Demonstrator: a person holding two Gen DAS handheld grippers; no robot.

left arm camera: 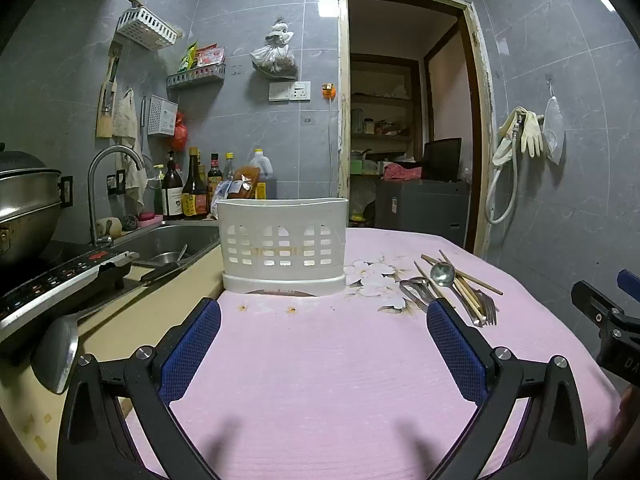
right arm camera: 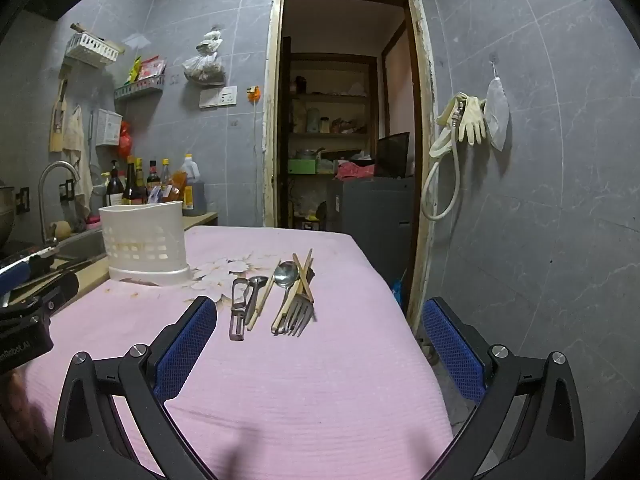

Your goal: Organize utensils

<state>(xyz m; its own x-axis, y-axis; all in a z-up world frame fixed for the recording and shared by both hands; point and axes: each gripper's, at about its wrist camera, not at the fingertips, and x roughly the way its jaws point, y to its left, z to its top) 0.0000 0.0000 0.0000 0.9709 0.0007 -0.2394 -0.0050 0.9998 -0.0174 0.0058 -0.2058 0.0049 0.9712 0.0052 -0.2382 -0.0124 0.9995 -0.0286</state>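
Task looks unstarted: steel spoons, forks and wooden chopsticks lie loose on pink cloth, white slotted plastic caddy apparently unfilled (inside hidden), left gripper and right gripper both wide apart, holding nothing.

A home kitchen is showing here: ahead and left of the tool, a sink with a tap is sitting under grey tiles, sauce bottles are lining the wall, and a pot is standing on a cooktop.

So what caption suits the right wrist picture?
Open right tongs face loose utensils on a pink cloth, white basket waiting.
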